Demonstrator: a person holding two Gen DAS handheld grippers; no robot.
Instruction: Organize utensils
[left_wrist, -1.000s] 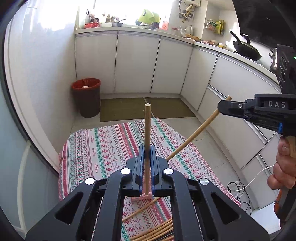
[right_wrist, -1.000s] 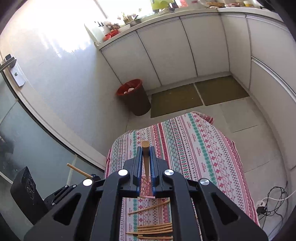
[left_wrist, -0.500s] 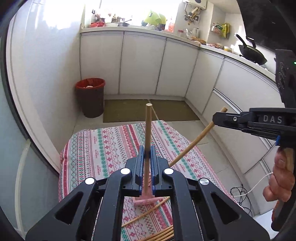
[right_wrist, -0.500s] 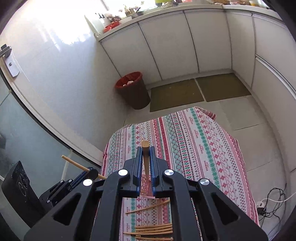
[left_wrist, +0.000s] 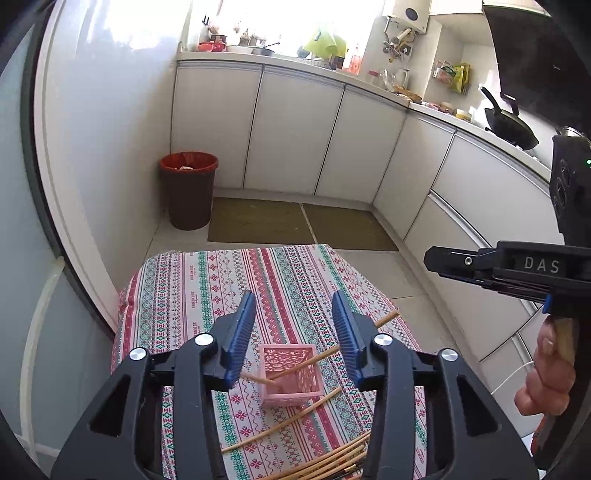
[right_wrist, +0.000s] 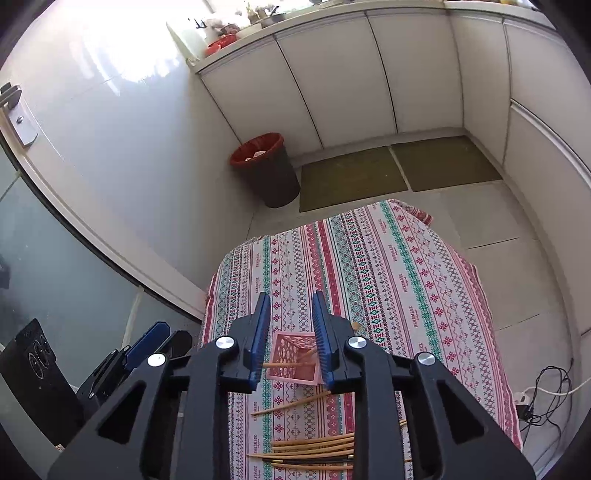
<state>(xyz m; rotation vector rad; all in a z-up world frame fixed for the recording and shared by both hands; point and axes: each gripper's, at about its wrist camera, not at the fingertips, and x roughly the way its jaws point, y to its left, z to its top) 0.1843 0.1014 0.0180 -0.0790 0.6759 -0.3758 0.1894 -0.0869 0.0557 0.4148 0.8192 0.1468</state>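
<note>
A pink lattice basket (left_wrist: 290, 373) stands on the patterned tablecloth (left_wrist: 207, 288), with two wooden chopsticks (left_wrist: 325, 354) leaning in it. My left gripper (left_wrist: 293, 339) is open and empty above the basket. My right gripper (right_wrist: 290, 341) is open and empty, also above the basket (right_wrist: 293, 360); it shows from the side in the left wrist view (left_wrist: 480, 266). Several loose chopsticks (right_wrist: 310, 448) lie on the cloth near me, one (right_wrist: 291, 404) apart from the rest.
A red-lined bin (left_wrist: 188, 190) stands by the wall beyond the table. White cabinets (left_wrist: 295, 136) run along the back and right. Floor mats (left_wrist: 299, 225) lie before them. Cables (right_wrist: 546, 395) lie on the floor at right.
Both grippers were shut on a chopstick each; both have opened and the two chopsticks now rest in the pink basket. The views have pulled back a little.
</note>
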